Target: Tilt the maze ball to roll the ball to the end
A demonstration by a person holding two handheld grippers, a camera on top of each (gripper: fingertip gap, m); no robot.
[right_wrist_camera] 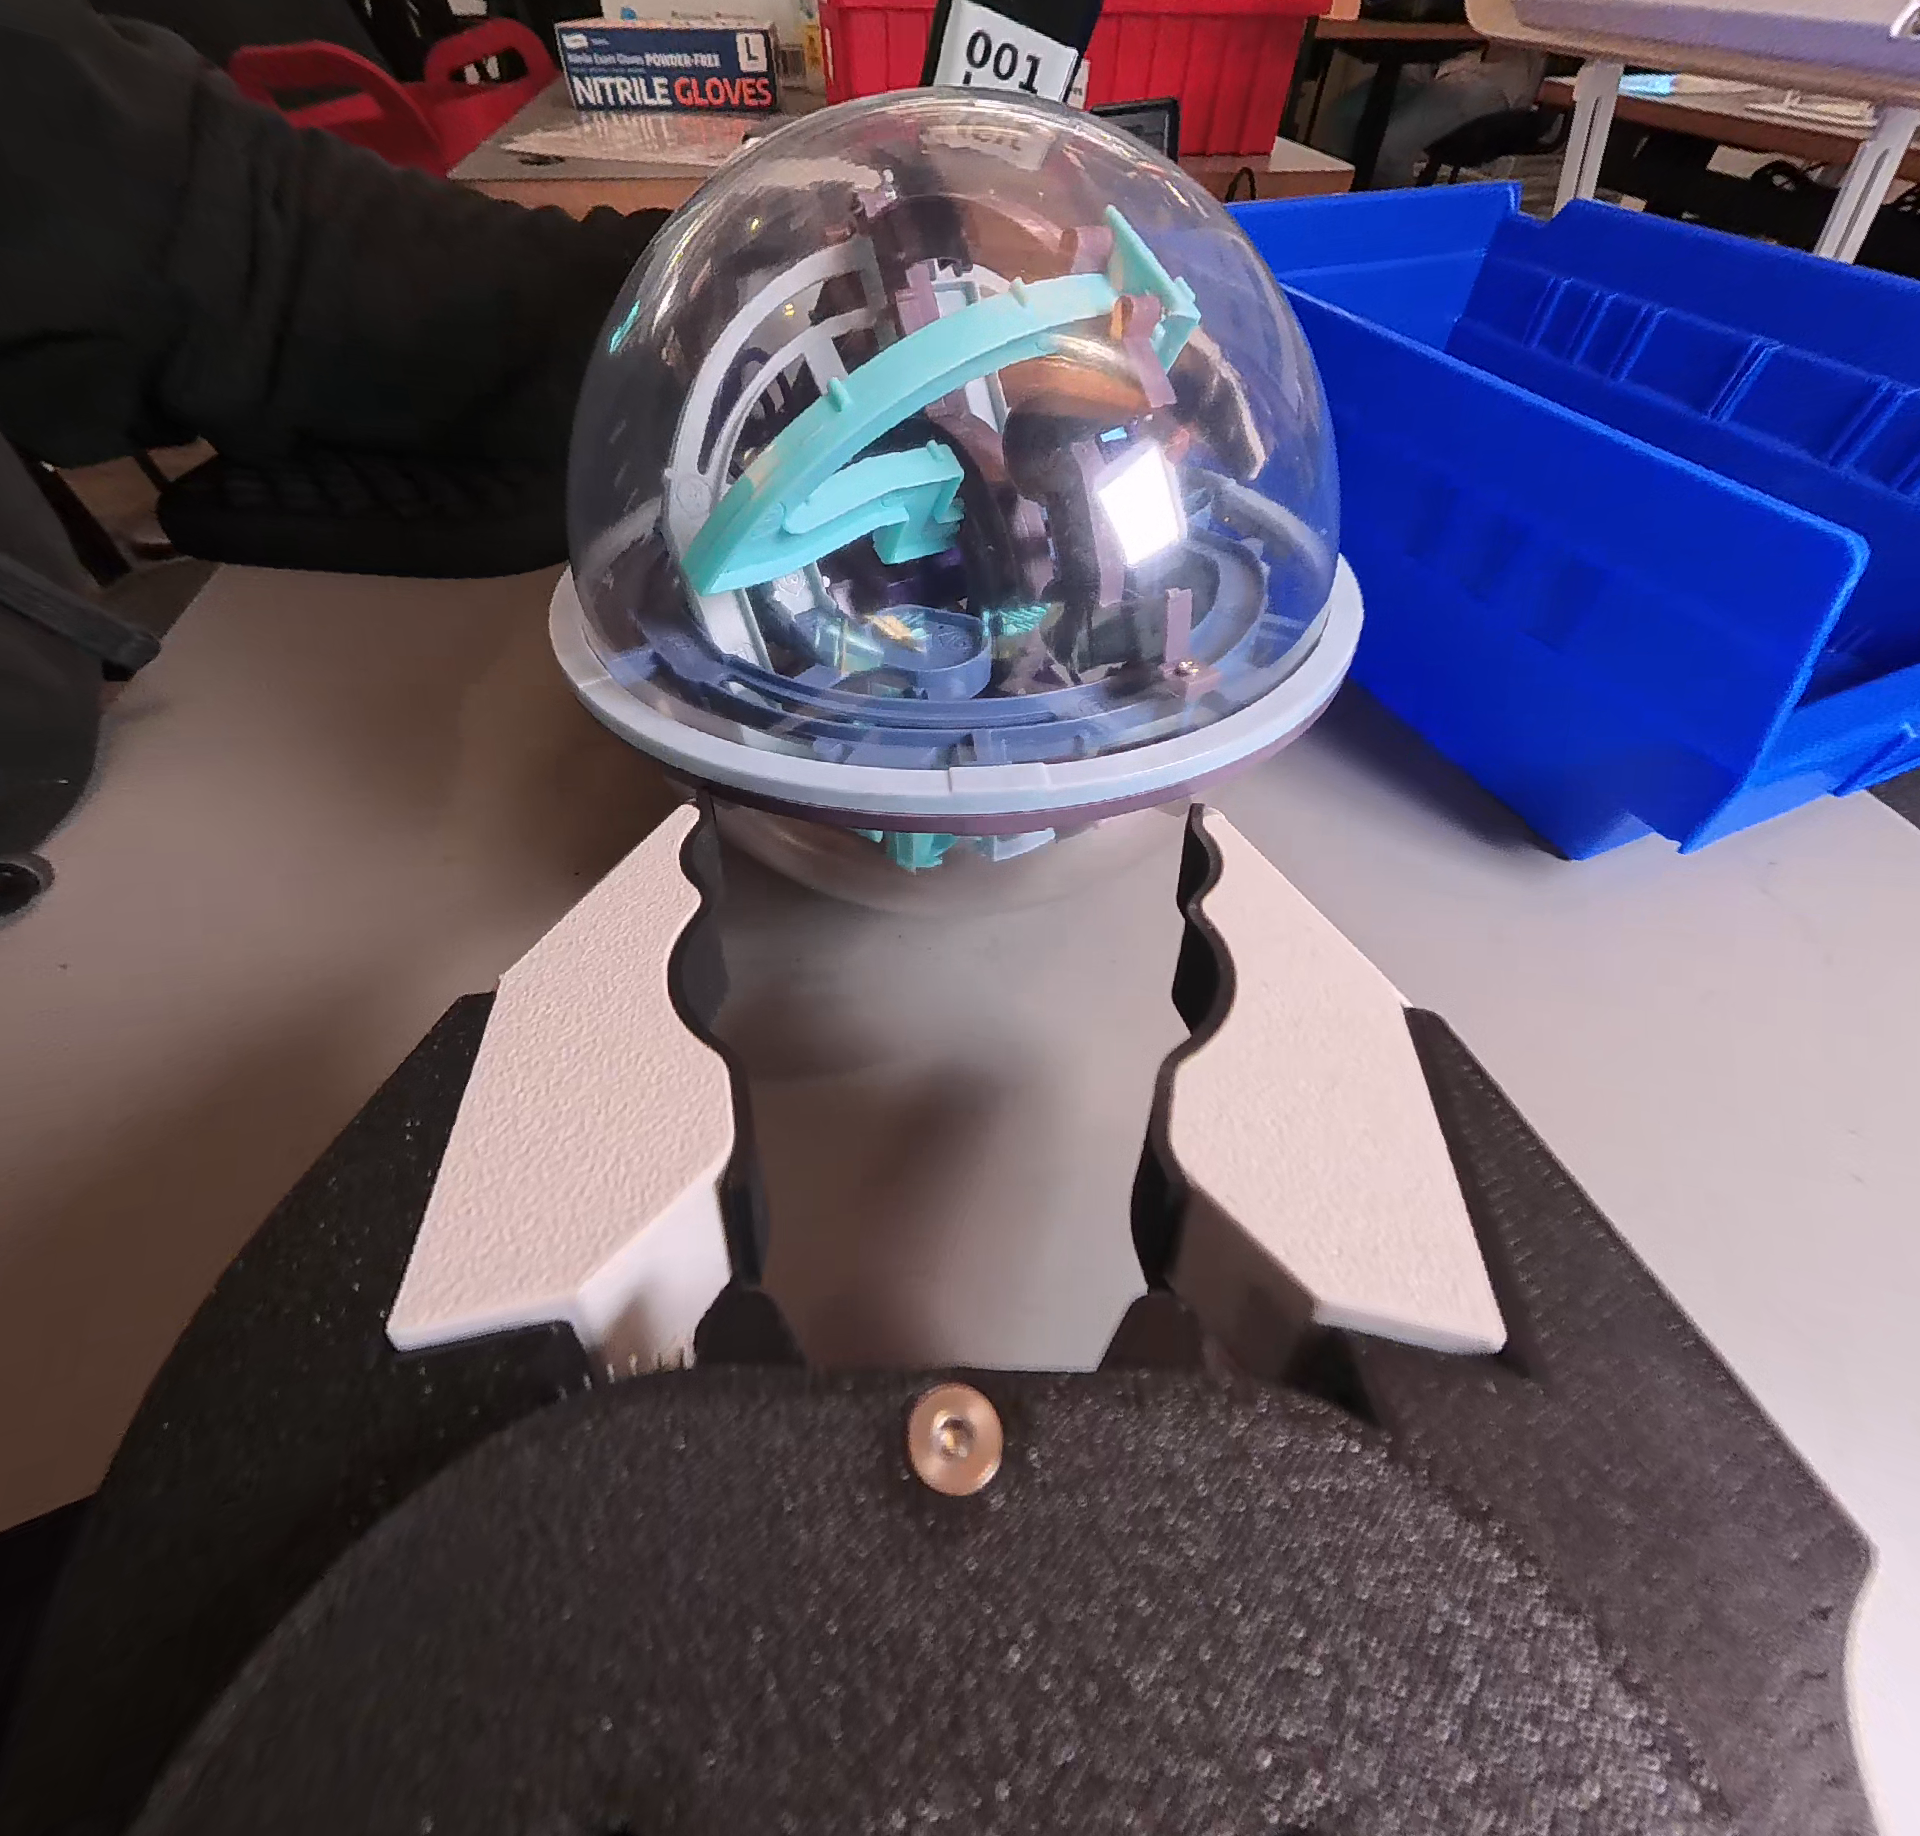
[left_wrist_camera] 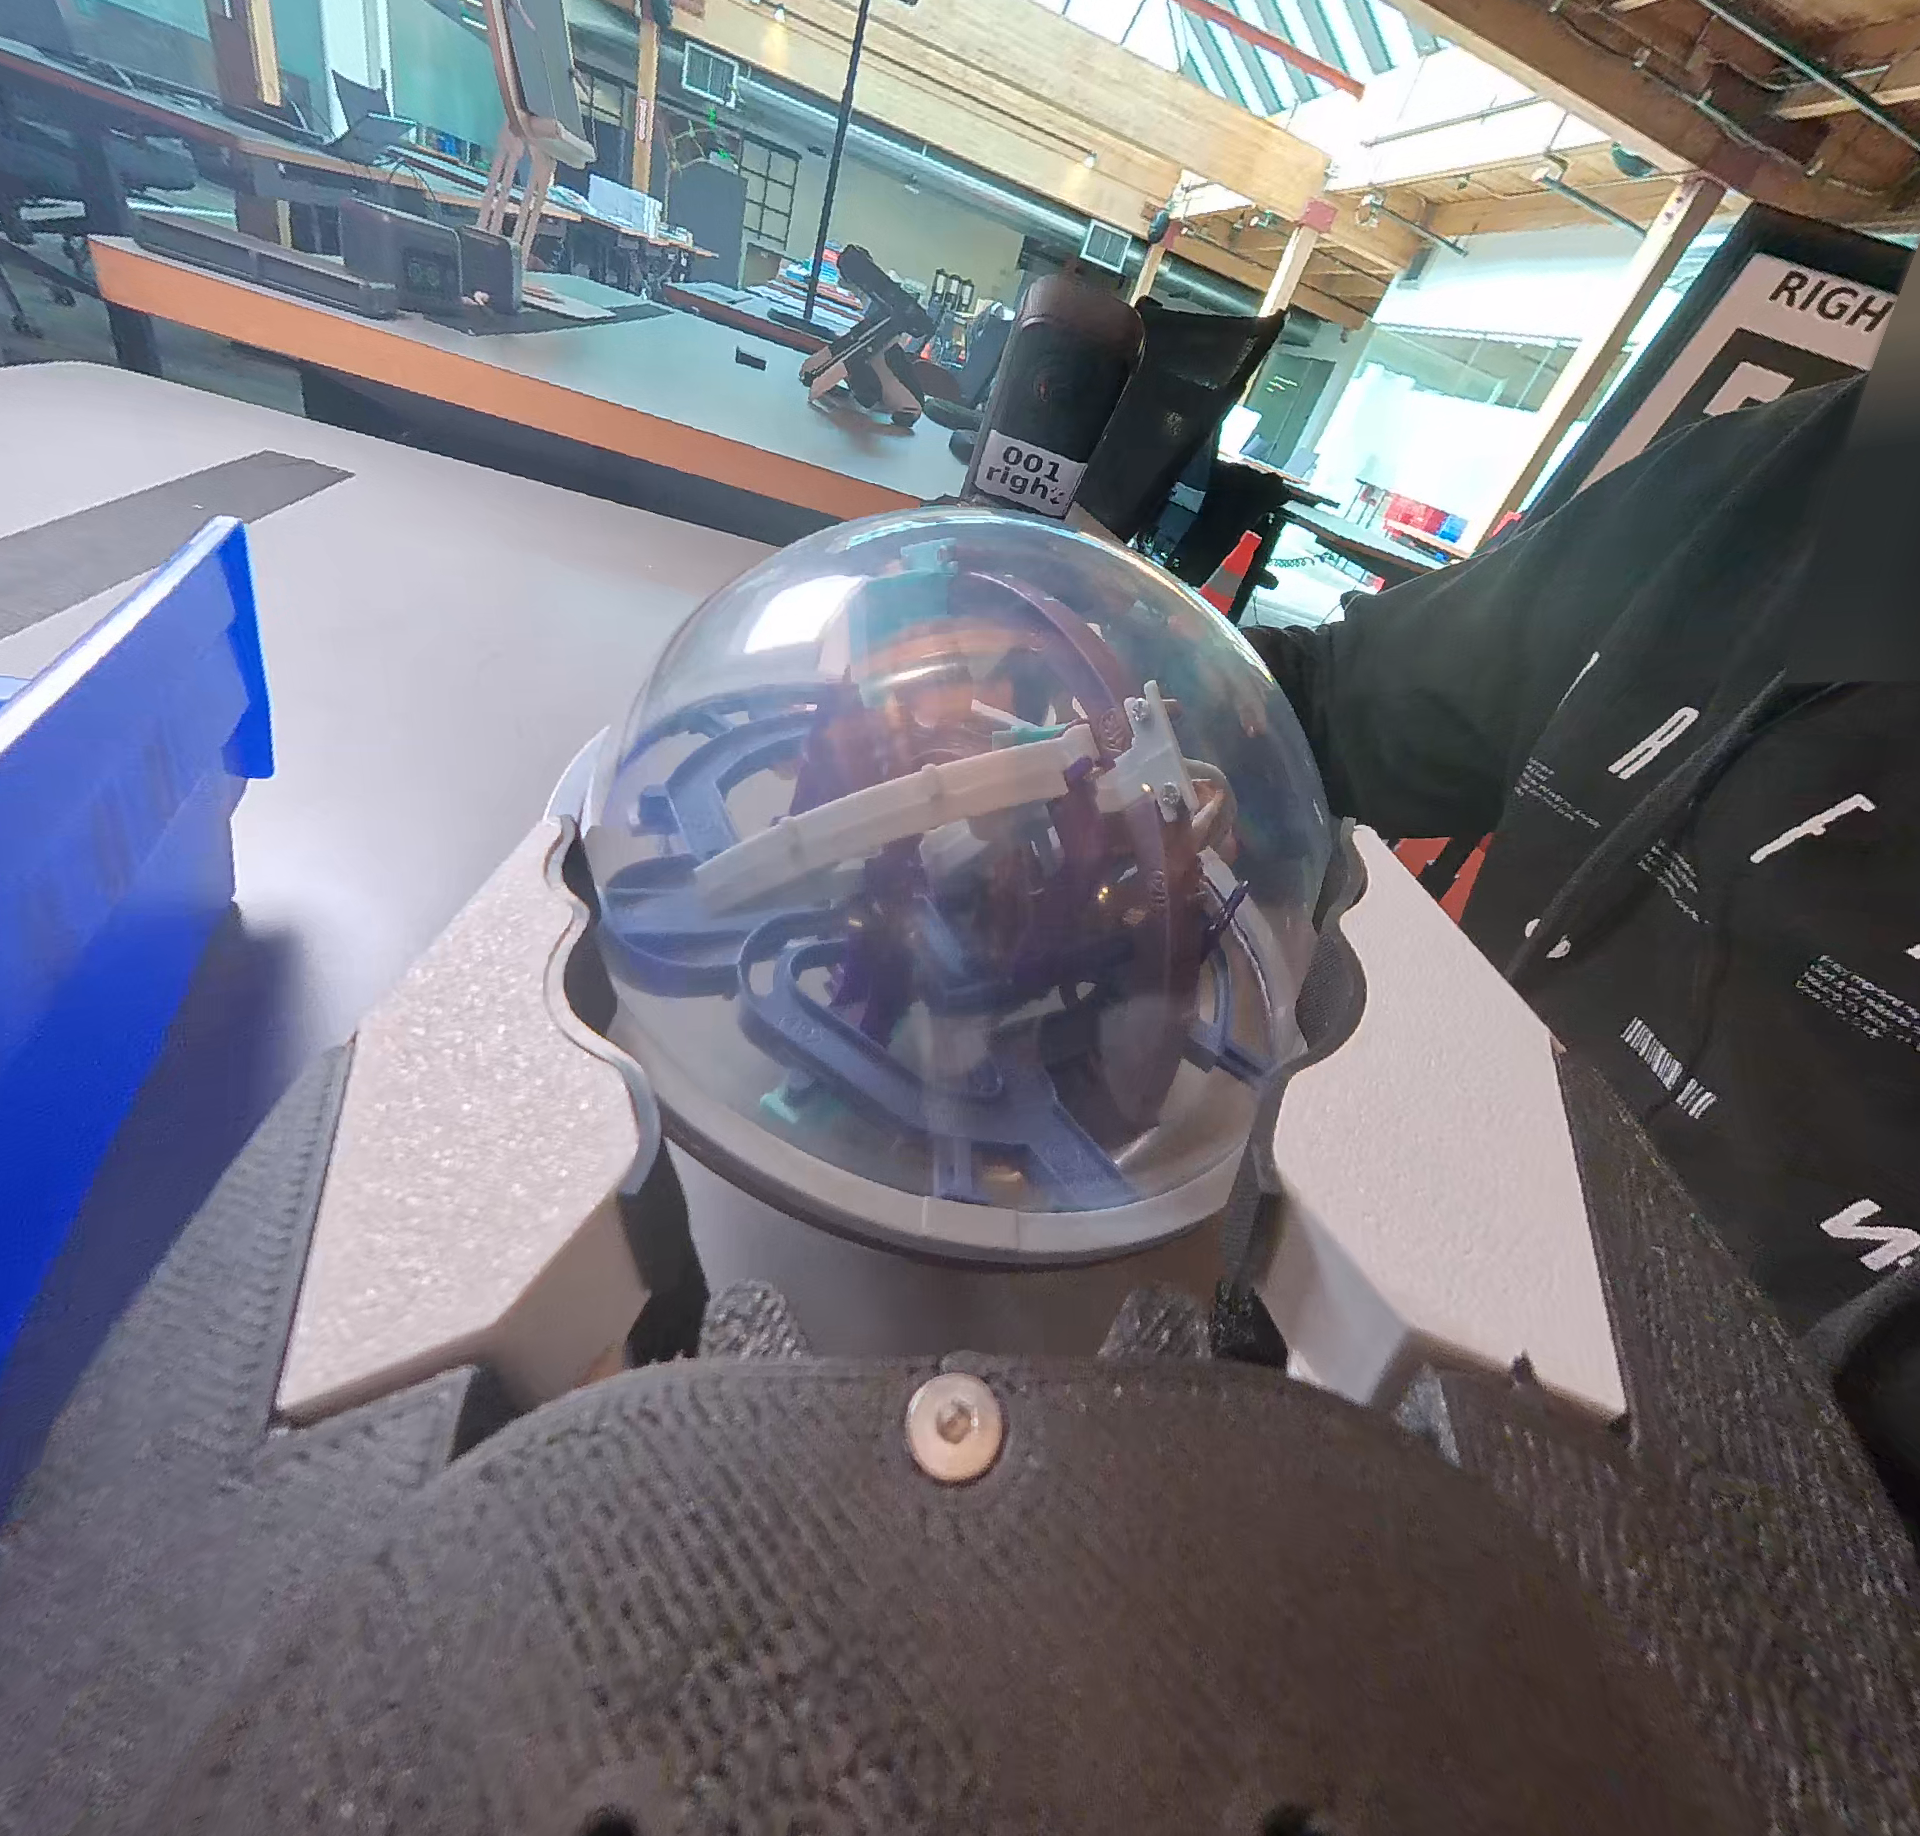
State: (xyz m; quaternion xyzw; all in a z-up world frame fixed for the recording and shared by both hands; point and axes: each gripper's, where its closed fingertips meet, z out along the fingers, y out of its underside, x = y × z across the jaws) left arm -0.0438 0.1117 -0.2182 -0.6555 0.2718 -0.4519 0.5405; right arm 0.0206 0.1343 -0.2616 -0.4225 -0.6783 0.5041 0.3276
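Note:
The maze ball [left_wrist_camera: 956,903] is a clear sphere with blue, purple, white and teal tracks inside and a pale rim round its middle. My left gripper [left_wrist_camera: 956,851] is shut on it, with a white finger [left_wrist_camera: 468,1038] on each side of the shell. In the right wrist view the maze ball [right_wrist_camera: 956,456] stands dome up over the table. My right gripper [right_wrist_camera: 945,820] is shut on its lower half, with the fingertips [right_wrist_camera: 698,830] just under the rim. The right gripper's body [left_wrist_camera: 1049,384] shows behind the sphere. I cannot make out the small ball inside.
A blue bin [left_wrist_camera: 114,799] stands close on the left of the left wrist view, and it shows on the right in the right wrist view [right_wrist_camera: 1610,539]. A person's dark sleeve [left_wrist_camera: 1558,695] reaches in beside the sphere. The grey table [right_wrist_camera: 260,851] lies below. A glove box [right_wrist_camera: 670,67] and a red bin [right_wrist_camera: 1195,30] stand behind.

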